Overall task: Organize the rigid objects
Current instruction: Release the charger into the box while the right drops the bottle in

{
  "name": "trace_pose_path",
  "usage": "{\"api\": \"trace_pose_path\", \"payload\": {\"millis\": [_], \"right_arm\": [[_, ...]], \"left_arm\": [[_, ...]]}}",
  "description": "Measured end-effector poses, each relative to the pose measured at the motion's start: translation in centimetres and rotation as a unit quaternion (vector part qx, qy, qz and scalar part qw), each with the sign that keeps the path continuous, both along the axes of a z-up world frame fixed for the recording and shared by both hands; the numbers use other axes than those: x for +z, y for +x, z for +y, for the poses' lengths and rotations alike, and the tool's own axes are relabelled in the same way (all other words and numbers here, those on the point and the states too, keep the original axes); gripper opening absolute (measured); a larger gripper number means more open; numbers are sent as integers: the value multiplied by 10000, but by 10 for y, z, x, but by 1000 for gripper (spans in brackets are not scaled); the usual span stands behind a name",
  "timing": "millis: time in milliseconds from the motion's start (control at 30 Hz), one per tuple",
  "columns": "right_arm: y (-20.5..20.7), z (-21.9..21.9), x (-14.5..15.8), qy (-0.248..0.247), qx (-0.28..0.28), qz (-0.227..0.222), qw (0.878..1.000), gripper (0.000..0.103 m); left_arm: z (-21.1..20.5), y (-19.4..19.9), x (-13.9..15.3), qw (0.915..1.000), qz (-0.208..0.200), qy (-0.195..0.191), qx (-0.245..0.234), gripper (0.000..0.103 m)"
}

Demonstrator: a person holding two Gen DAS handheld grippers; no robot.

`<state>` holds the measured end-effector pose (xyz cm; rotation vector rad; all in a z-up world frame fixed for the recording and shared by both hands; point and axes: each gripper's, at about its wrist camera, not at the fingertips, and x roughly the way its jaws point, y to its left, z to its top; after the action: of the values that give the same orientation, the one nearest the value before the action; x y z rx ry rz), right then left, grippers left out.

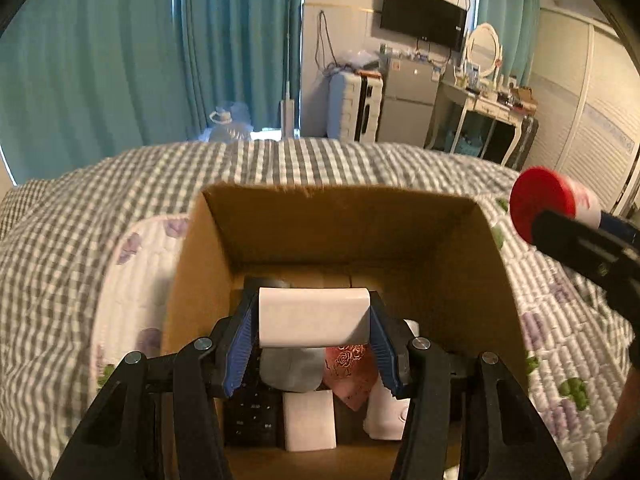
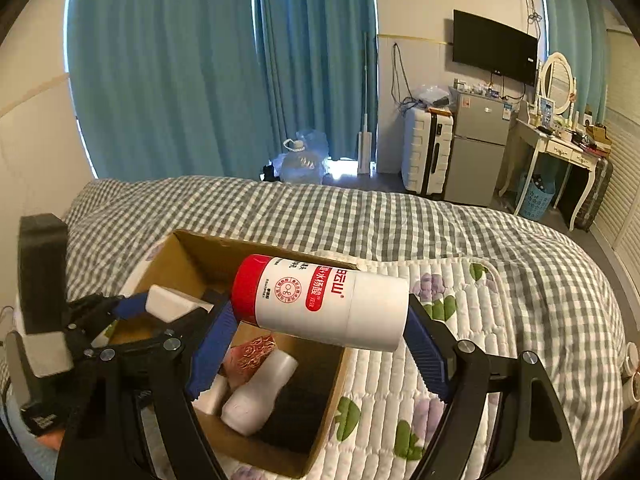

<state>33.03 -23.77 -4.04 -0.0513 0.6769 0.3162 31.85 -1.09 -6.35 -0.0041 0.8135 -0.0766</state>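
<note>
Left wrist view: the left gripper (image 1: 314,330) clamps a white rectangular block (image 1: 313,317) between its blue pads (image 1: 242,350), holding it level over the open cardboard box (image 1: 496,280). Below it, inside the box, lie a black remote (image 1: 252,412), a small white box (image 1: 309,420), a grey-white piece (image 1: 292,368), a pink patterned packet (image 1: 352,372) and a white bottle (image 1: 386,412). The box sits on a floral quilted pad (image 1: 560,340) over a grey checked blanket (image 1: 80,220). At the right edge the right gripper (image 1: 576,232) carries a red-capped canister (image 1: 544,204) (only its cap end shows clearly here).

Right wrist view: the right gripper (image 2: 320,328) is closed on the red-capped canister (image 2: 324,300), a white cylinder with red print, held sideways above the box's (image 2: 320,412) right rim, cap pointing left. The left gripper (image 2: 168,308) with the white rectangular block (image 2: 172,304) hovers over the box's left part. The white bottle (image 2: 260,392) and the pink patterned packet (image 2: 250,354) lie on the box floor.
</note>
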Motion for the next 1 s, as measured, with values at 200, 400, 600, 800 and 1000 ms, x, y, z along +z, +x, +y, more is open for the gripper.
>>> {"api": "trace_pose_path", "payload": {"millis": [200,400,600,800,1000], "right_arm": [[7,2,-14,-16,64,86,9999,80],[11,6,-14,-23,59,167,9998,80],[23,24,-22,-141,129,304,9994,80],[43,55,-44,-440,116,470,9979,80],[53,58,-46,-476,-59,536,9974,83]], "left_arm": [[-3,1,-5,9999,9,-9,-158,60],[11,-10,15,9999,-163,-10,38,66],[28,-23,34,9988,-431,140,161,66],[42,-25,38,9981,-539,136,283,66],[47,-34,39,9978,-574,122,302,66]]}}
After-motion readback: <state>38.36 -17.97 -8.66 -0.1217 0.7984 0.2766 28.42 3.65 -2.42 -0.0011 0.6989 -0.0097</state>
